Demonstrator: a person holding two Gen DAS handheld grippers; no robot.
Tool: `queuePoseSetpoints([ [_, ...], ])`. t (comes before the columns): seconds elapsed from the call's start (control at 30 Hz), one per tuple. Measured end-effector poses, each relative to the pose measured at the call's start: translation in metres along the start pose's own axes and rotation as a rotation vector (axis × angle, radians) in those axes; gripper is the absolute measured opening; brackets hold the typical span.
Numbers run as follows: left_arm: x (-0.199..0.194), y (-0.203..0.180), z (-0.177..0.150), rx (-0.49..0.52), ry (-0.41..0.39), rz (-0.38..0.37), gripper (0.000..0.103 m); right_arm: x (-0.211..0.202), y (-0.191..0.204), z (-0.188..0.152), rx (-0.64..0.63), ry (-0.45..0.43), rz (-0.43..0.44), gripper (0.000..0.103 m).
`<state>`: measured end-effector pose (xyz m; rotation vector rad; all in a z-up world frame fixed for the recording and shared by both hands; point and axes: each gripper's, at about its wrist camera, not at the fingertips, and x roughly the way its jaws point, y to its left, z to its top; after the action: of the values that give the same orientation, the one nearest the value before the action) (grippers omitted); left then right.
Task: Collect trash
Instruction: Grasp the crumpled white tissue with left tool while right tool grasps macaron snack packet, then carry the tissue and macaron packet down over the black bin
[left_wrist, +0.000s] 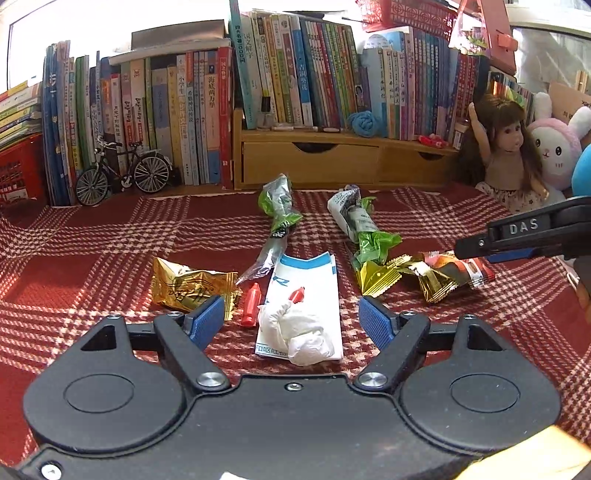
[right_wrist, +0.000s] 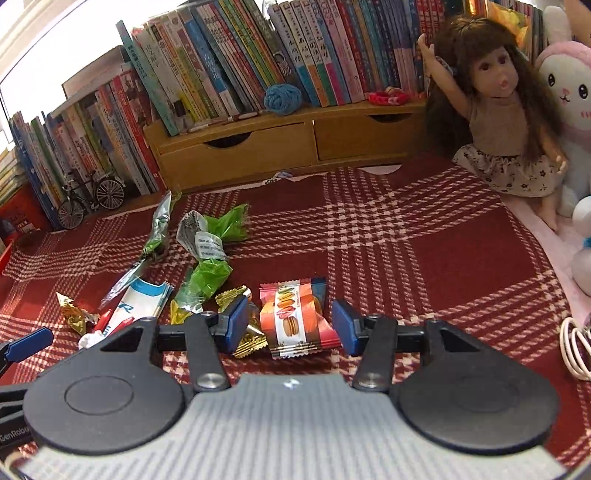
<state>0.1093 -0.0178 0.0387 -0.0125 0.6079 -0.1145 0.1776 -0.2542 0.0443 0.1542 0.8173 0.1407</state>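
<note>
Both grippers hang open and empty over the red plaid surface (left_wrist: 92, 258): the left gripper (left_wrist: 291, 319) straddles a crumpled tissue (left_wrist: 303, 328) on a white packet (left_wrist: 306, 291), and the right gripper (right_wrist: 290, 325) flanks a macaron wrapper (right_wrist: 295, 317). Gold wrappers (left_wrist: 190, 290) and green wrappers (left_wrist: 371, 243) crowd alongside. Only the right wrist view shows a white cable (right_wrist: 576, 347).

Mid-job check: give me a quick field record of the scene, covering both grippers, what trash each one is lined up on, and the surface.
surface: red plaid cloth
left gripper: open, nothing held
between left fingers: crumpled white tissue on a white-and-blue paper packet
beside it: red cap, gold wrapper
right gripper: open, nothing held
between right fingers: macaron snack wrapper
farther back: green wrappers
background: books, doll
</note>
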Motion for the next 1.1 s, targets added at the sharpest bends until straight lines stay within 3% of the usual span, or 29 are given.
queuePoseSetpoints([
  [0.07,0.008,-0.003,-0.003,0.022,0.015,-0.011,0.07,0.016,0.003,0.002,-0.009,0.022,-0.017,0.065],
  [0.17,0.019,-0.007,-0.006,0.039,0.067,-0.033,0.032,0.038,0.007,0.003,-0.023,0.064,-0.059,0.061],
  [0.23,0.017,-0.006,-0.007,0.023,0.058,-0.04,0.031,0.043,0.006,0.0,-0.011,0.08,-0.068,0.049],
  [0.33,0.006,-0.003,-0.007,0.021,0.042,-0.08,0.031,0.035,0.006,-0.005,-0.008,0.054,-0.047,0.045],
  [0.67,-0.044,0.007,-0.008,0.019,-0.001,-0.094,0.031,-0.023,0.005,-0.002,0.005,-0.03,0.015,0.045],
  [1.1,-0.115,0.01,-0.037,0.007,0.002,-0.113,0.031,-0.1,0.035,-0.042,-0.087,-0.02,0.138,0.046],
])
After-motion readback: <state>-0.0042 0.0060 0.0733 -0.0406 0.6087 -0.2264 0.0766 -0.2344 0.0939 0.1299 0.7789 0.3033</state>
